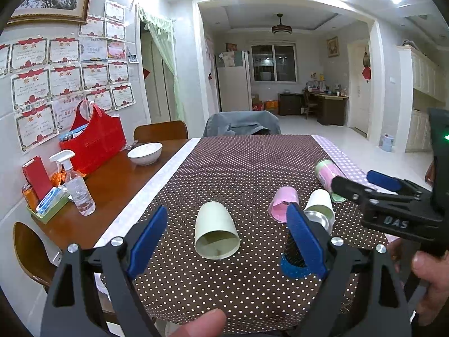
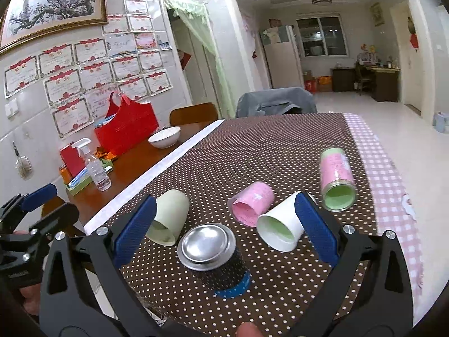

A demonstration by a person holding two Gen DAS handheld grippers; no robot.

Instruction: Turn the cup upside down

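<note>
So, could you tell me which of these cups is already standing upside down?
The dark cup with the blue rim and steel base up; the pale green, pink, white and tall pink-green ones all lie on their sides.

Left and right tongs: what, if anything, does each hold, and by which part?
Nothing is held. The left tongs and right tongs are both open, empty above the cups.

Bare brown polka-dot cloth on the table [image 2: 252, 146] lies open beyond the cups. Nearer, a pale green cup on its side [image 2: 168, 219], an upturned steel-bottomed dark cup [image 2: 213, 255], a tipped white cup [image 2: 283, 230] and a pink cup [image 2: 252, 205] crowd close together.
</note>
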